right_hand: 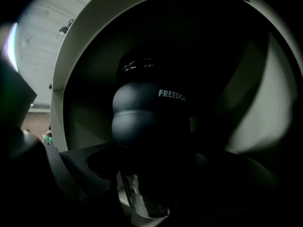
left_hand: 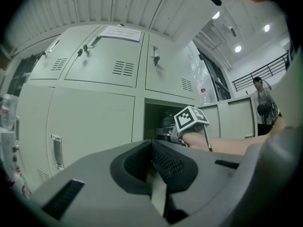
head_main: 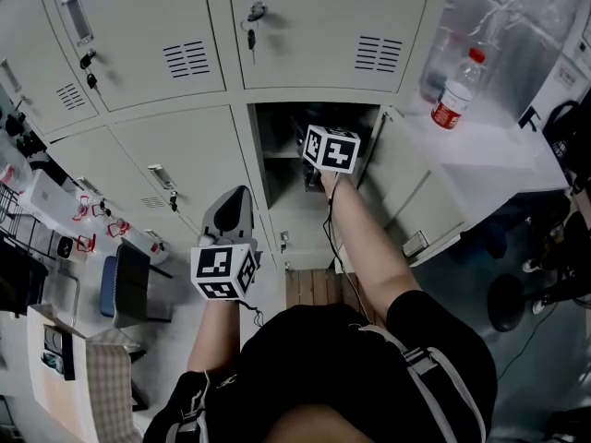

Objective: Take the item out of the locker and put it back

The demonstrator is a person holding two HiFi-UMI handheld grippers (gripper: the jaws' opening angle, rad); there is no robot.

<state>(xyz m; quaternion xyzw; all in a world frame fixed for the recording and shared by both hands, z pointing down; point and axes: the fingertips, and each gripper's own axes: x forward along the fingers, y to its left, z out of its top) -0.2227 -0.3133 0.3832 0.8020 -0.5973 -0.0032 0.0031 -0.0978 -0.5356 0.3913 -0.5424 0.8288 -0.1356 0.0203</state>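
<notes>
The item is a dark, waisted bottle [right_hand: 151, 122] with white lettering near its top. It fills the right gripper view and stands upright between the jaws of my right gripper [right_hand: 152, 181], which is shut on it. Around it I see the dim inside of the open locker compartment [right_hand: 85, 65]. In the head view my right gripper [head_main: 317, 175] reaches into that open compartment [head_main: 280, 141], and its marker cube hides the bottle. My left gripper [head_main: 234, 197] hangs back to the left of the opening, level, jaws together and holding nothing; its closed jaws [left_hand: 152, 148] face the lockers.
The compartment's door [head_main: 406, 187] stands swung out to the right of my right arm. A clear water bottle with a red label [head_main: 454, 92] stands on a white surface at the right. Shut locker doors [head_main: 185, 155] with keys surround the opening. Chairs and a desk lie at the left.
</notes>
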